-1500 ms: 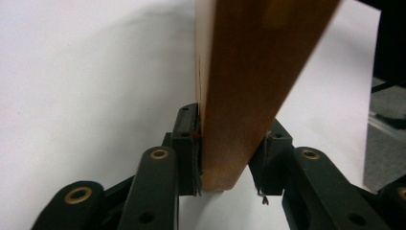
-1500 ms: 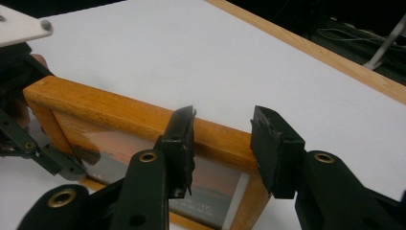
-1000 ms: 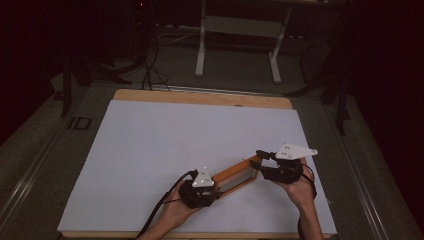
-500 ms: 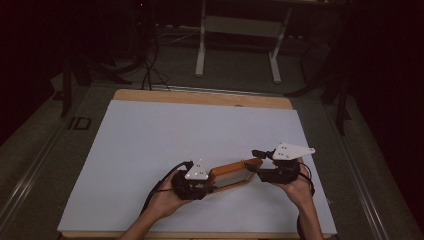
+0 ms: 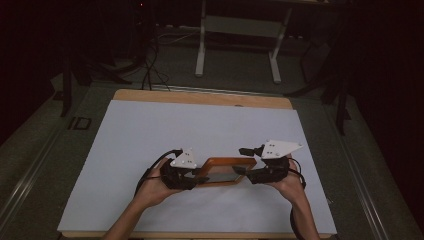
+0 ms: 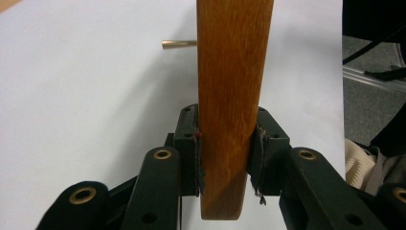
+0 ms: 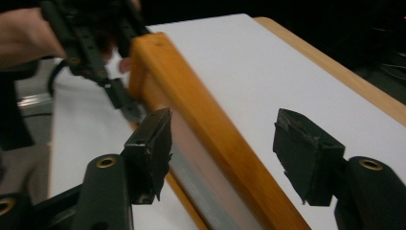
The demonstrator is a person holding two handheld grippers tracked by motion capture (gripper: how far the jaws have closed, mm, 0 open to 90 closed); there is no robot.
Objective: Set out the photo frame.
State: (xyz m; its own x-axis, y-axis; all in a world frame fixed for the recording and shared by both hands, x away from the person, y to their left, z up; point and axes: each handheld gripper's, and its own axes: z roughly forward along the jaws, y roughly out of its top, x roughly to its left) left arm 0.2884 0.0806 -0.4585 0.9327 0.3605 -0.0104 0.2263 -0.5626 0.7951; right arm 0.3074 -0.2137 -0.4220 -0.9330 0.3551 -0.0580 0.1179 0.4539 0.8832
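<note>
Two layers on the table: white sheet (image 5: 150, 135) over a wooden board (image 5: 200, 96), plus grey carpet and a white metal stand (image 5: 239, 37) back in the dark room. Orange-brown wooden frame (image 5: 225, 170) held just off the sheet between both tools, left gripper (image 6: 227, 158) clamped tight on one end with pads (image 6: 197, 163) pressing both faces. Right gripper (image 7: 222, 155) just been opening, jaws wide, frame's other end still running between them but nearer the left pad (image 7: 155, 143), well apart from the other.
</note>
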